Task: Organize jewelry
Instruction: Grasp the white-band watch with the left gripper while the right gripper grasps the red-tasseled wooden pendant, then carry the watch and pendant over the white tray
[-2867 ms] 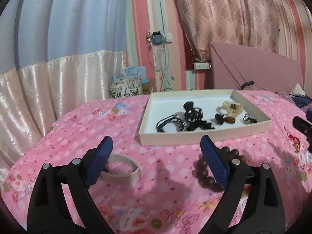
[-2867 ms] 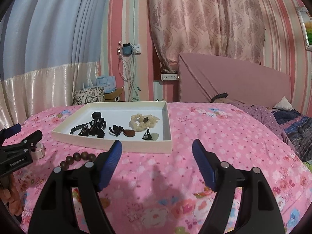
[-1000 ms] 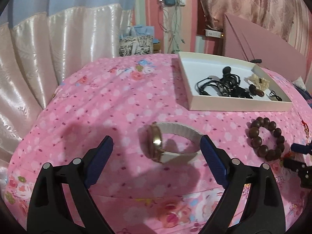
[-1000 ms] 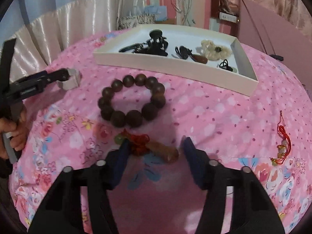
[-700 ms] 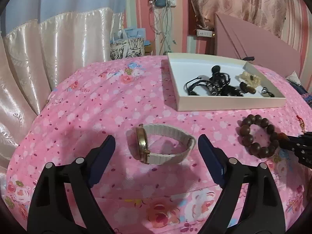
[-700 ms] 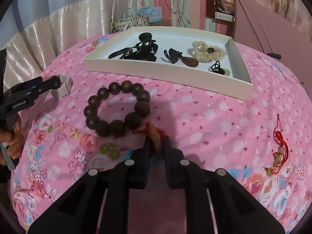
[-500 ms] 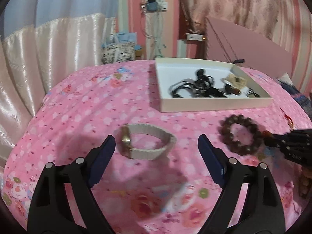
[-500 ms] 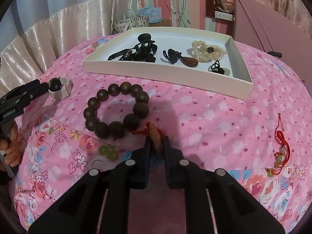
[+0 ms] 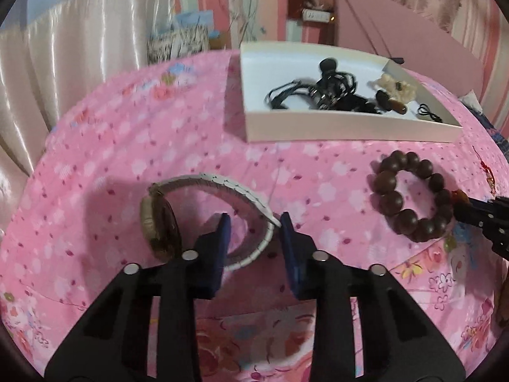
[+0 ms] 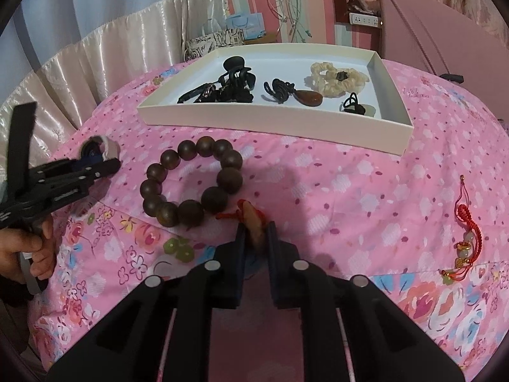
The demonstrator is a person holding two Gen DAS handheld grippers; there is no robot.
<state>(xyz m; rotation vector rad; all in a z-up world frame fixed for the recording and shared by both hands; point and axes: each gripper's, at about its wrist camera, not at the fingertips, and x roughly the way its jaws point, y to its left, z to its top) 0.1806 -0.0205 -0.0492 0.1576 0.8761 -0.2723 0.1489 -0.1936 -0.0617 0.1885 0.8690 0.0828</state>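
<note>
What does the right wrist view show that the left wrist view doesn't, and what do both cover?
Only the right wrist view: the red tassel charm lying whole on the bedspread, and the pendant clamped in the right gripper.
Only the left wrist view: the whole watch, its white strap between the closing fingers of the left gripper.
Both: the bead bracelet and the white tray.

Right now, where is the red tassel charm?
In the right wrist view, the red tassel charm lies alone on the pink bedspread at far right, below the white tray's right corner.
</note>
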